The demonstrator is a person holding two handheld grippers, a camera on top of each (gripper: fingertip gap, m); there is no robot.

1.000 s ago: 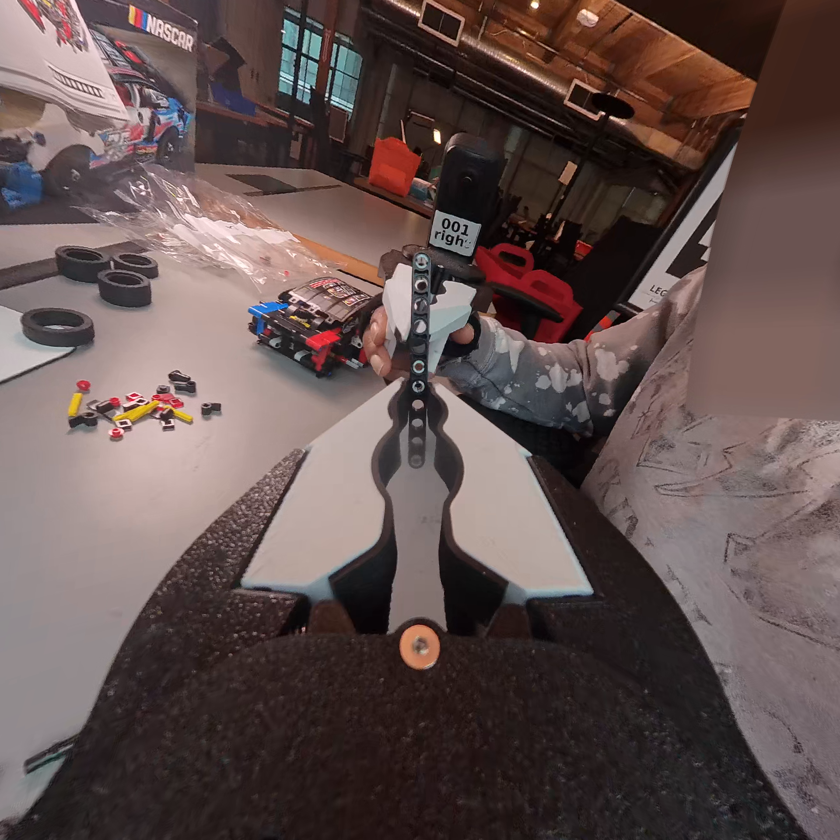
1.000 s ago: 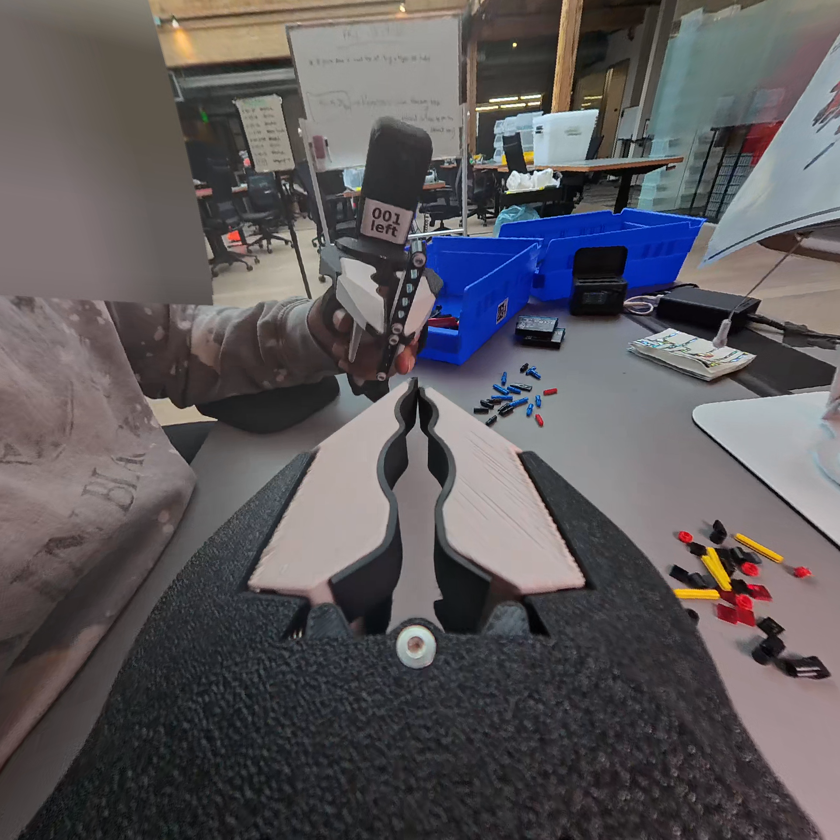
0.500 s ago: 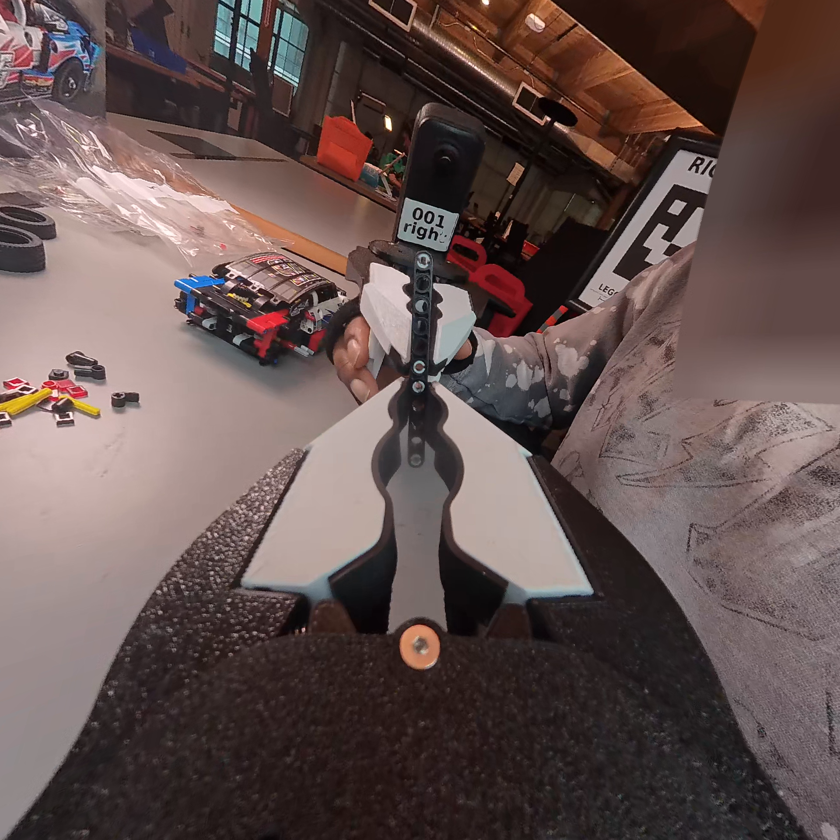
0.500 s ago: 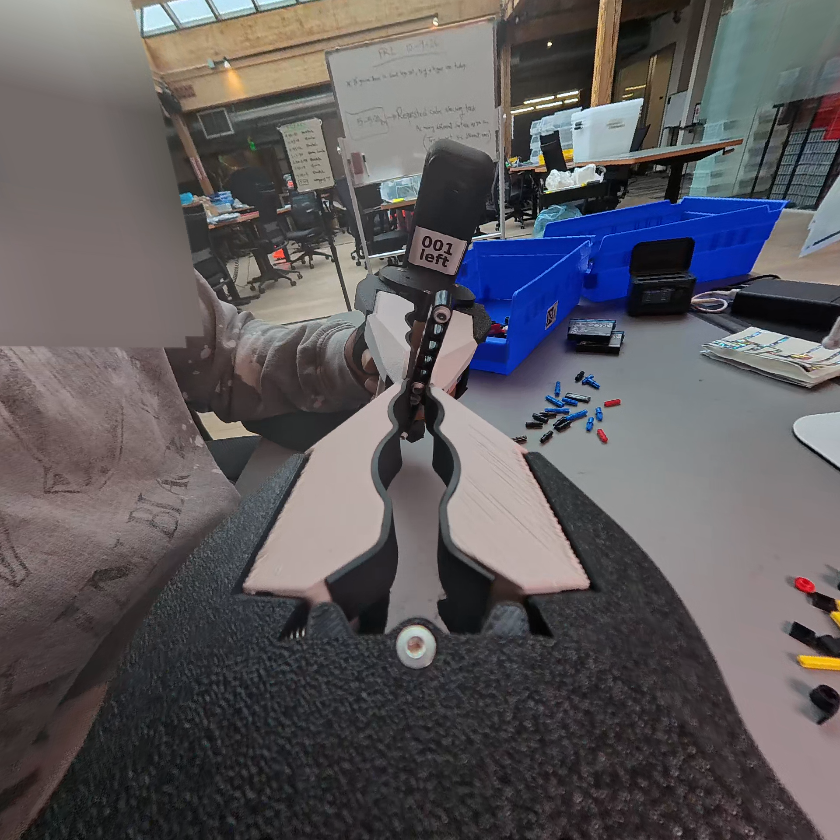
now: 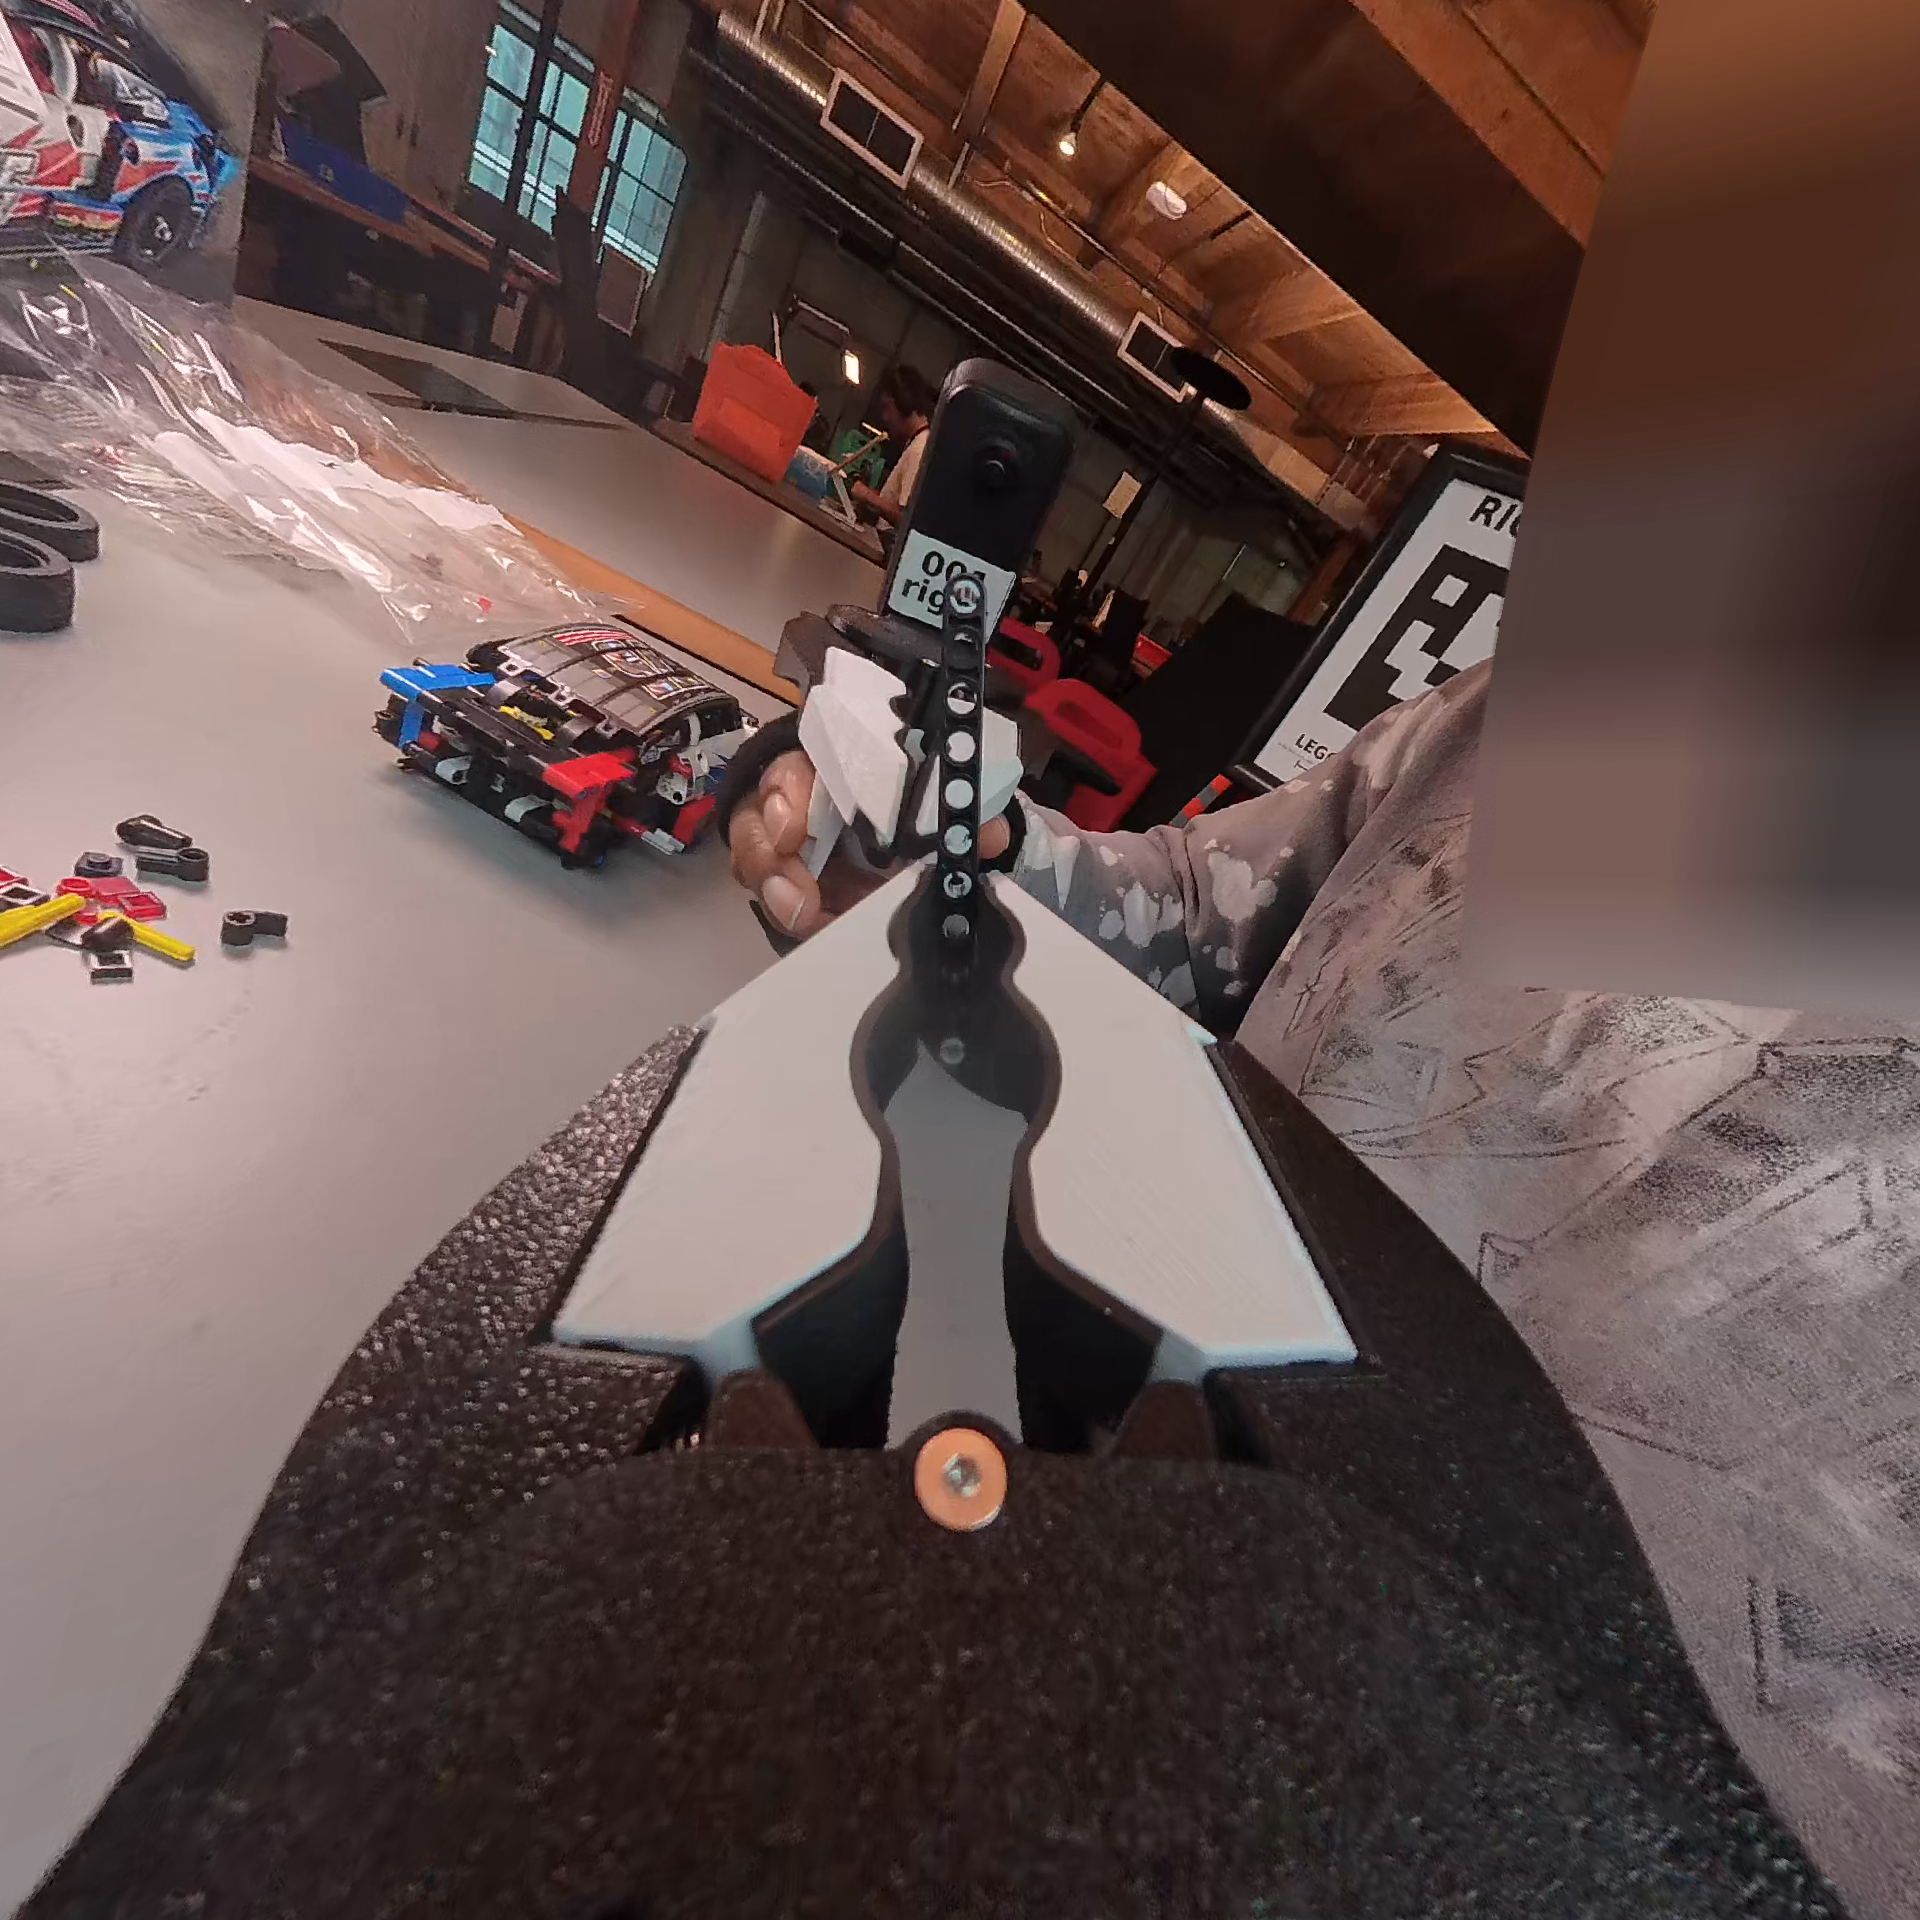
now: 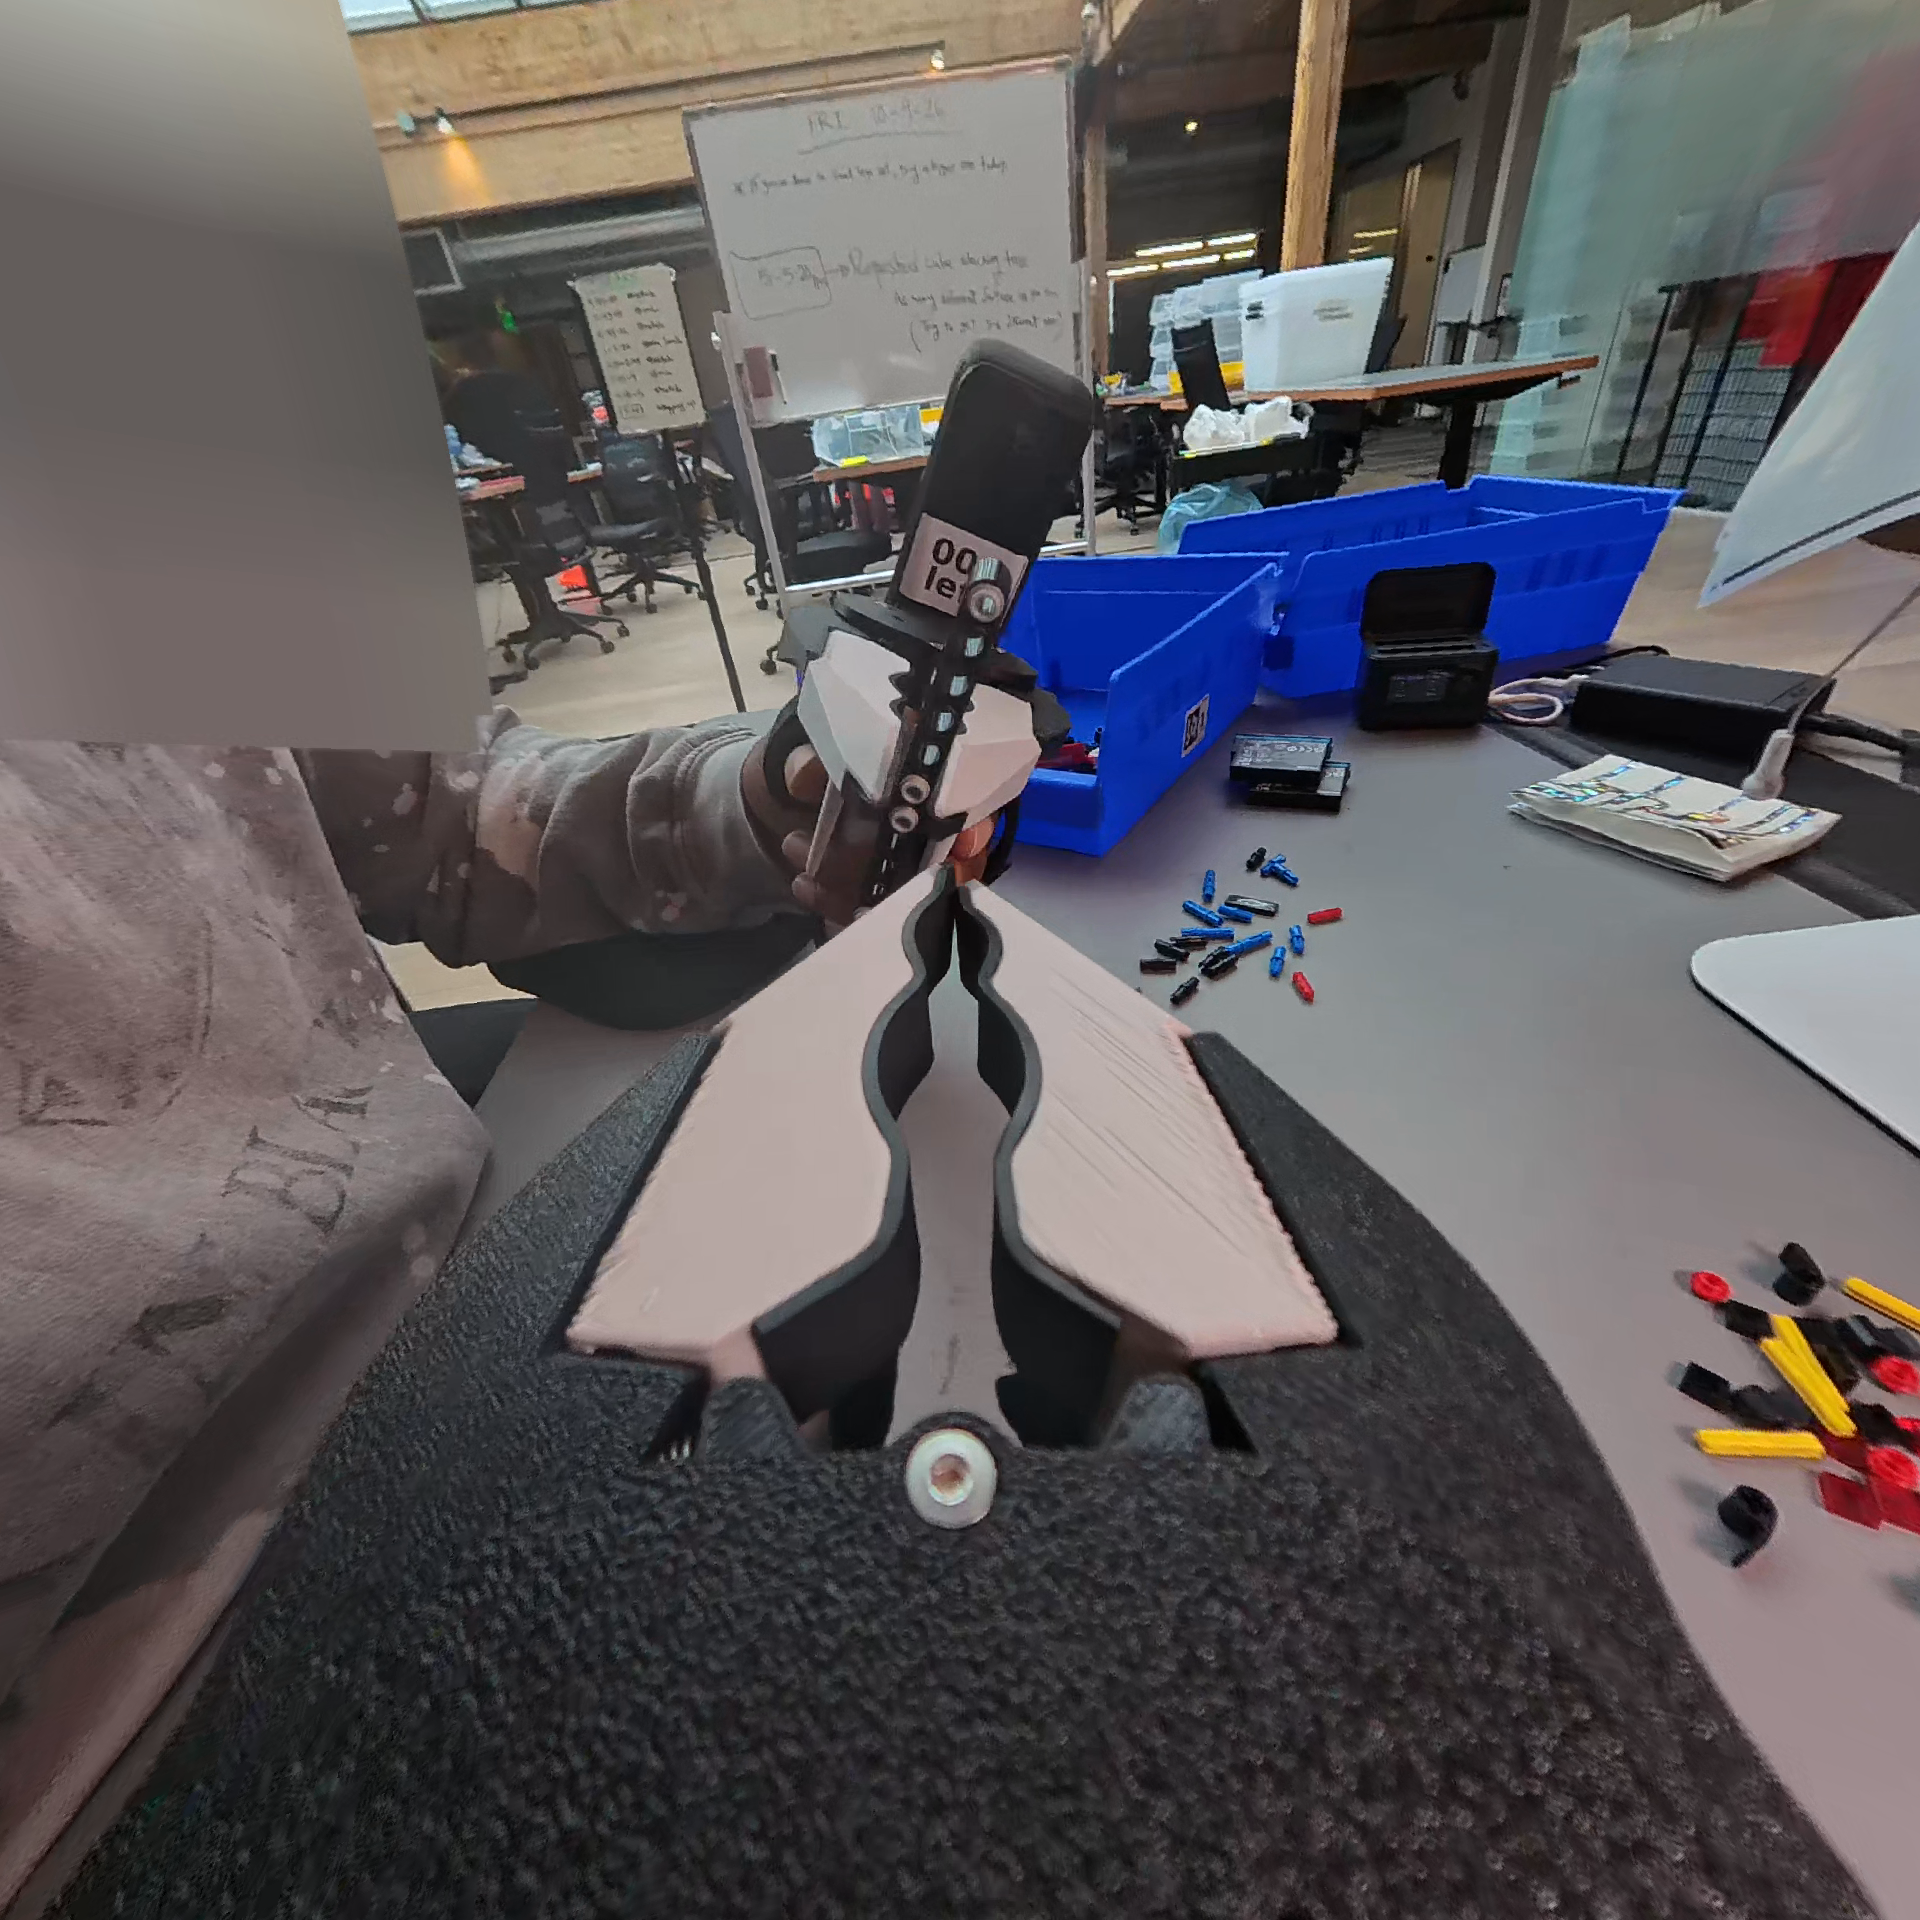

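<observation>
My left gripper (image 5: 951,883) is shut on a long black beam with a row of holes (image 5: 961,748). The beam sticks up past the fingertips and leans slightly right. My right gripper (image 5: 914,758) faces it from just beyond, held in a hand. In the right wrist view my right gripper (image 6: 951,888) has its jaws together with nothing visible between them. Its tips are right at the lower end of the beam (image 6: 940,717), which the left gripper (image 6: 914,790) holds tilted. I cannot tell whether the tips touch the beam.
A partly built toy car (image 5: 566,717), loose red, yellow and black parts (image 5: 114,894), black tyres (image 5: 31,582) and a clear plastic bag (image 5: 260,468) lie on the grey table. Blue bins (image 6: 1143,686), small blue and black pins (image 6: 1236,935) and a booklet (image 6: 1673,816) lie farther off. The partly built toy car (image 5: 566,717) is about equally far from each gripper, around 25 cm.
The two grippers have come closer together, and the right gripper's tips now sit at the beam's lower end. The beam has tilted a little. The left gripper stays shut on it.
</observation>
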